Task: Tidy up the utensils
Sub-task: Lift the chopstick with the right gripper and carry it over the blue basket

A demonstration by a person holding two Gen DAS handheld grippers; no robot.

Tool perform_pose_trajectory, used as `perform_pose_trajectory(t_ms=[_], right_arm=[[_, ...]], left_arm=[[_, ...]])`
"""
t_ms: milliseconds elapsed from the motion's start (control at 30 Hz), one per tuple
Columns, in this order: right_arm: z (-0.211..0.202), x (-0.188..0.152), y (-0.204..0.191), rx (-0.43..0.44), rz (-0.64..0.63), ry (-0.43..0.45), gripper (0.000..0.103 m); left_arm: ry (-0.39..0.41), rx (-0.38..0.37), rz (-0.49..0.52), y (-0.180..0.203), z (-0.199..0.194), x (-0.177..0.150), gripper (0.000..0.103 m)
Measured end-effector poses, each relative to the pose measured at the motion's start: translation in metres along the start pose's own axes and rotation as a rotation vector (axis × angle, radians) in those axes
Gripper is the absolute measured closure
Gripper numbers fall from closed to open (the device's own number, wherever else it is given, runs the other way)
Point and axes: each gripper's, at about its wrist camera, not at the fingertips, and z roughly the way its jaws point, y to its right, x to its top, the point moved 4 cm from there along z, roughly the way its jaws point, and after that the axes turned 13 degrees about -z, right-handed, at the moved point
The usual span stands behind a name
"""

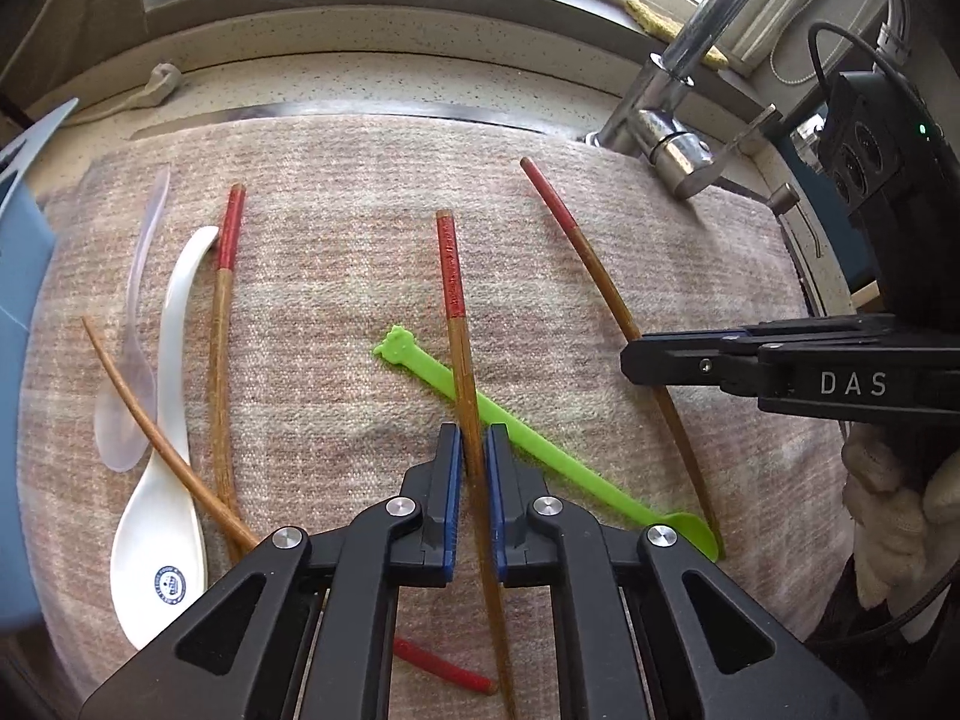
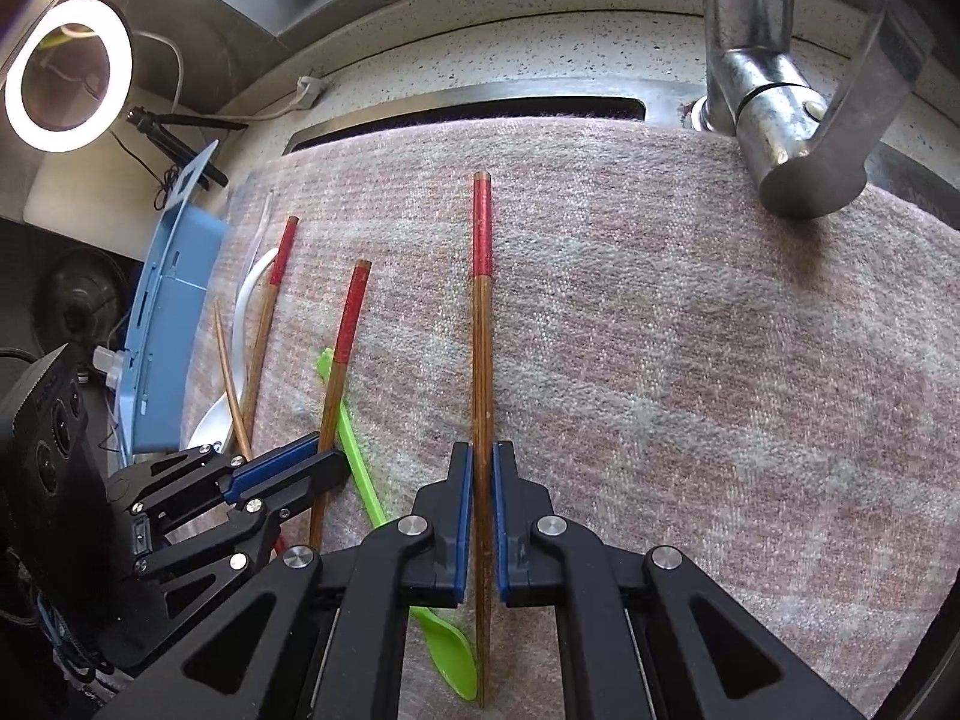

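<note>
The left gripper [image 1: 474,504] is closed on a chopstick [image 1: 459,336], its blue pads pressing the wooden shaft from both sides. This chopstick lies across a green spoon [image 1: 540,438] on the cloth [image 1: 336,276]. The right gripper [image 2: 483,516] is closed on a second chopstick [image 2: 482,324], which lies straight on the cloth with its red end pointing to the faucet [image 2: 774,114]. At the left side of the cloth lie a white spoon [image 1: 162,516], a clear spoon [image 1: 129,384] and two more chopsticks [image 1: 222,360], touching one another. A blue tray [image 2: 162,348] stands just beside the cloth's left edge.
</note>
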Motion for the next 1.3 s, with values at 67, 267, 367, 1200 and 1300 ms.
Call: perform_pose_trajectory(t_ms=[67,267,367,1200,1300], right_arm=[[-0.008,-0.001,0.003,0.0,0.017,0.021,0.097],[-0.033,0.0,0.016,-0.01,0.067,0.078,0.097],[-0.046,0.002,0.019,-0.026,0.079,0.105,0.097],[-0.051,0.089,-0.15,0.126,-0.068,0.22,0.097],[-0.034,0.101,-0.185,0.155,-0.101,0.207,0.097]], left_arm=[[0.002,-0.035,-0.013,0.0,-0.006,0.001,0.097],[0.028,-0.114,-0.003,0.011,-0.023,0.014,0.097],[0.044,-0.126,0.027,0.022,-0.024,0.025,0.097],[0.319,-0.057,-0.06,-0.14,-0.186,0.059,0.098],[0.334,-0.026,-0.1,-0.177,-0.198,0.058,0.098]])
